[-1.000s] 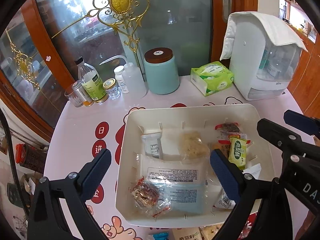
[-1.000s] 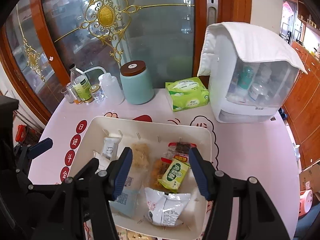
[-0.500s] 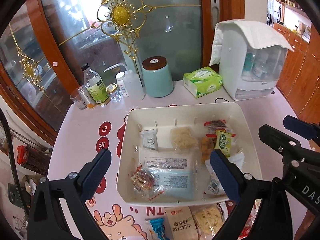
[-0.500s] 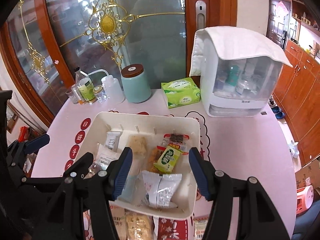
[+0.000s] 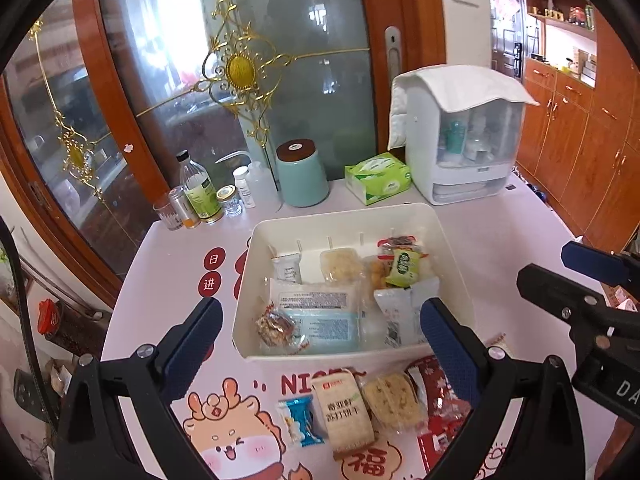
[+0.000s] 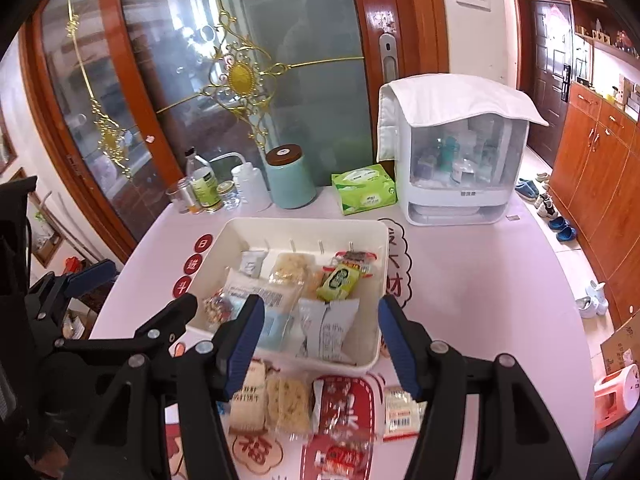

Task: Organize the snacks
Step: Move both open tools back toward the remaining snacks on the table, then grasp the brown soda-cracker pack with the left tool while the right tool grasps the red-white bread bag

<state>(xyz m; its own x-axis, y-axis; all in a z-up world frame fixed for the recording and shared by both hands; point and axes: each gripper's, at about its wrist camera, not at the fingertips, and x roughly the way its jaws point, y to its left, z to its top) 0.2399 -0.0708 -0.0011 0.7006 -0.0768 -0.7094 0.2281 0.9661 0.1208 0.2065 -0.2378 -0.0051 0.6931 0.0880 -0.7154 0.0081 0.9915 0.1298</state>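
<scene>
Left wrist view: the left gripper (image 5: 320,344) hangs above the table (image 5: 500,248) with its jaws spread wide and nothing between the pads. Beyond it stands a white tray (image 5: 348,216) holding a small white sachet (image 5: 287,268), a pale crumbly bar (image 5: 341,265), a green packet (image 5: 404,269) lying on a red-edged wrapper, a large clear pack with a printed label (image 5: 316,312), a nut cluster (image 5: 276,325) at the near left corner and a white pouch (image 5: 394,316). Near the tray, loose on the table, lie a blue packet (image 5: 301,420), a cream cracker pack (image 5: 342,412) and a wrapped cake (image 5: 394,400). At the far edge stand bottles (image 5: 198,192), a teal canister (image 5: 302,174), a green tissue pack (image 5: 378,178) and a white cabinet (image 5: 464,136) holding small bottles. Right wrist view: the right gripper (image 6: 320,340) has just been opening; its jaws stand apart, empty, over the tray's near wall (image 6: 320,360). Loose packs, among them a red packet (image 6: 340,404), lie just near of the tray.
</scene>
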